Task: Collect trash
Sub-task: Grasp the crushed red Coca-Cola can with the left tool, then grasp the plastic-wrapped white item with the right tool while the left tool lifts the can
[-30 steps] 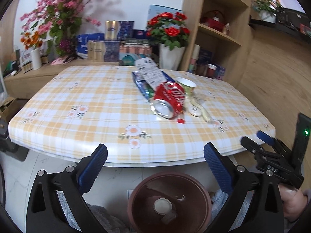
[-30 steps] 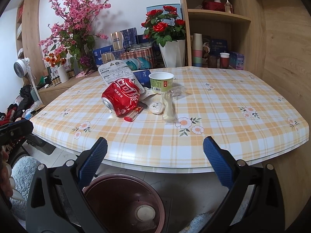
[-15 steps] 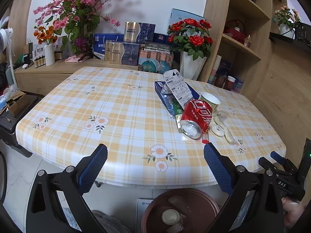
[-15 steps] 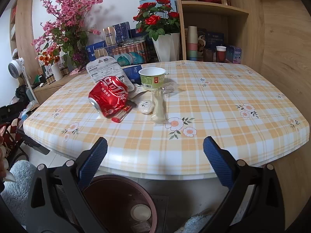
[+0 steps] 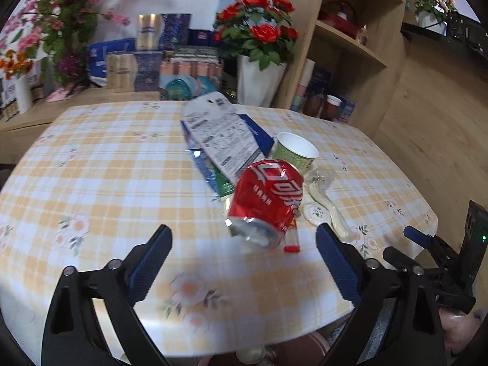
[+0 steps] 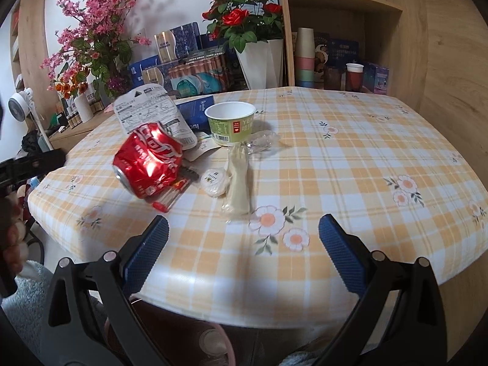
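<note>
A crushed red cola can [image 5: 268, 201] [image 6: 149, 163] lies on the checked table [image 5: 106, 167] among trash: a white printed wrapper [image 5: 219, 131] [image 6: 146, 113], a green paper cup [image 5: 294, 151] [image 6: 230, 122], a clear plastic wrapper with a spoon [image 6: 239, 180] [image 5: 326, 207], a small round white lid [image 6: 215, 178] and a red lighter [image 5: 291, 239]. My left gripper [image 5: 244, 262] is open and empty, just short of the can. My right gripper [image 6: 244, 253] is open and empty over the table's near edge. A brown bin [image 6: 195, 344] stands on the floor below.
A white vase of red roses [image 6: 259, 61], boxes [image 6: 180, 42] and pink blossoms [image 6: 94, 27] stand behind the table. A wooden shelf unit [image 6: 341, 9] with stacked cups stands at the back right. The right gripper shows at the right edge of the left wrist view [image 5: 436, 253].
Both grippers have moved up and forward over the table edge toward the trash. The can looks much nearer to the left gripper. The bin has dropped to the bottom of view.
</note>
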{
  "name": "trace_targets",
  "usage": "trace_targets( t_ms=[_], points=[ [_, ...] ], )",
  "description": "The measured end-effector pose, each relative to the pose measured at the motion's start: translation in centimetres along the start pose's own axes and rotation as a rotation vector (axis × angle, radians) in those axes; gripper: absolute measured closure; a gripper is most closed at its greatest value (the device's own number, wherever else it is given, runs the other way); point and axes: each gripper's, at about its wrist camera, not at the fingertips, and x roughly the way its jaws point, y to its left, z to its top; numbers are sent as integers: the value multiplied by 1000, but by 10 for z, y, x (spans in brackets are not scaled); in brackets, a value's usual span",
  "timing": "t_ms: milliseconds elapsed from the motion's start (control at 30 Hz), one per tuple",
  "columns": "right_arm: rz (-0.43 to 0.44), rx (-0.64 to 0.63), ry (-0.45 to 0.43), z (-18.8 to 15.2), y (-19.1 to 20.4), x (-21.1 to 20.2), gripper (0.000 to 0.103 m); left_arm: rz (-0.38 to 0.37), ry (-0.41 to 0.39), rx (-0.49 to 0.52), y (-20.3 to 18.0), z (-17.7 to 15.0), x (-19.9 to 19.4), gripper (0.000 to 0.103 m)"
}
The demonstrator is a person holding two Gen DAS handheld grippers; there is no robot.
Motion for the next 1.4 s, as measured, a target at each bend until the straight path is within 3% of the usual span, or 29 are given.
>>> trace_targets(
  t_ms=[167,400,467,967,1333,1400],
  points=[
    [-14,5,22,11,-15,16,6,-74,68,-3,7,27,49,17],
    [-21,28,45,16,-26,34,6,-139,217,-31,27,40,101,54],
    [-15,30,53,15,-26,38,6,-168,240,-54,30,38,104,60],
    [11,24,74,10,-19,43,6,-352,370,-7,-12,12,92,60],
    [-11,41,94,3,-30,39,6,-357,434,55,-40,10,125,60],
    [-11,44,96,4,-31,39,6,-349,426,64,-41,10,124,67]
  ],
)
